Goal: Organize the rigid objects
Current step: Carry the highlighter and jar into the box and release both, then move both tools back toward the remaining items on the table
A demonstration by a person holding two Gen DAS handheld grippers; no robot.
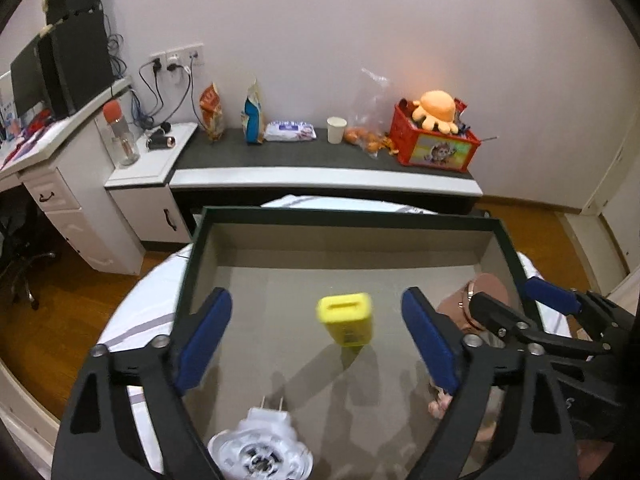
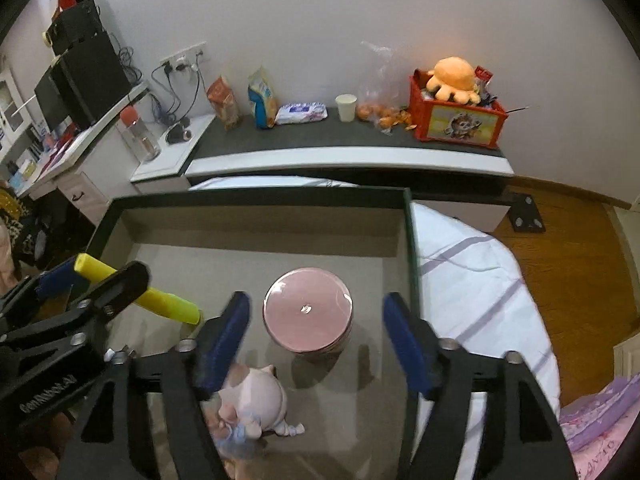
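White plug (image 1: 260,446) only before left tool (image 1: 316,344).

Yellow block (image 1: 346,319), pink round tin (image 2: 308,313), white plug adapter (image 1: 261,446), grey tray (image 1: 280,280) with dark green rim.

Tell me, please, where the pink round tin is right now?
In the right wrist view the pink round tin stands inside the grey tray, between the open right gripper's fingers, just beyond the pig figurine.
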